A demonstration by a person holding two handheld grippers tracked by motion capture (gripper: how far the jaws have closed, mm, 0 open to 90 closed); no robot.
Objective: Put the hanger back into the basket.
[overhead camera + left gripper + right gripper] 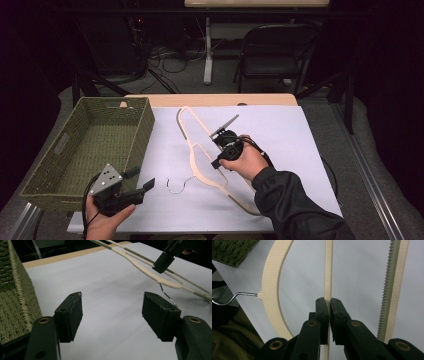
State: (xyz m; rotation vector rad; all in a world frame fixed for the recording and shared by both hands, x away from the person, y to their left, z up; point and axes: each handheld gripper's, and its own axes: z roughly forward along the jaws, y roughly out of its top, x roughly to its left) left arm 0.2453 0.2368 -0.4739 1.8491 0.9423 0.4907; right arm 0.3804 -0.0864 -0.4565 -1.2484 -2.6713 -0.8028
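Nearest me, my left tongs (142, 185) hang released at seven o'clock over the white-covered bench (280, 130). Further out, my right tongs (329, 305) are clenched on the thin inner bar of the cream plastic clothes hanger (197, 150) at bench centre. At ten o'clock sits the green woven basket (145, 127).
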